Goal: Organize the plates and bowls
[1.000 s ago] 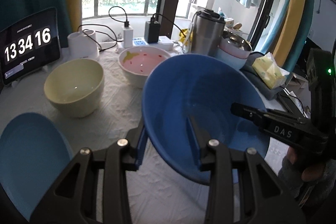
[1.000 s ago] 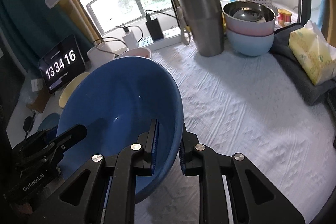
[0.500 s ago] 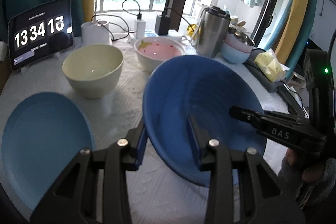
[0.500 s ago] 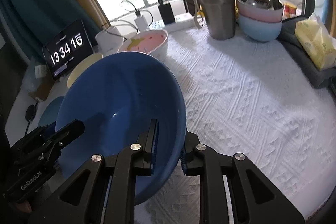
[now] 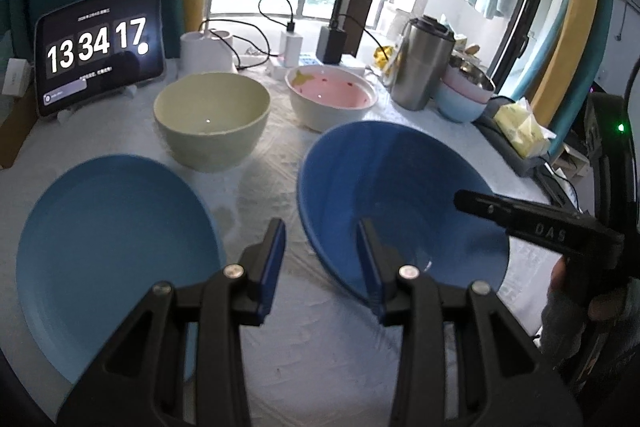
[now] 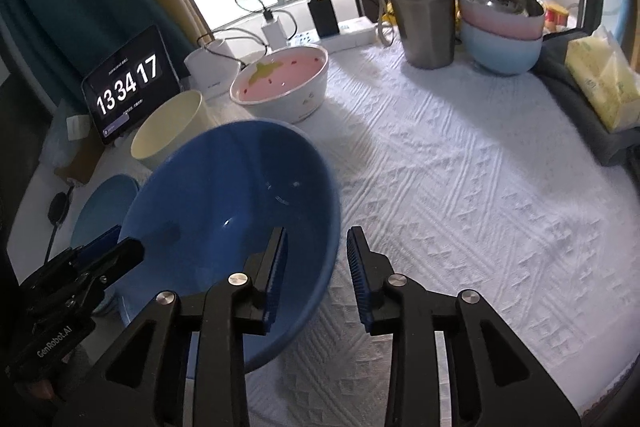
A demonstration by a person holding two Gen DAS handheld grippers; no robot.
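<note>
The right gripper [image 6: 316, 267] has just been opening its jaws, which now stand clear of the blue bowl [image 5: 392, 199] rim still between them; the clock [image 5: 98, 49] has ticked from 13 34 16 to 13 34 17. From the left: a blue plate [image 5: 116, 251] on the table [image 6: 460, 187], a cream bowl [image 5: 212, 119], a pink bowl [image 5: 330, 99]. The left gripper [image 5: 322, 263], marked "GenRobot.AI", straddles the blue bowl's near rim, jaws part open, grip unclear. Right: steel mug [image 5: 424, 67], stacked bowls [image 5: 464, 95].
</note>
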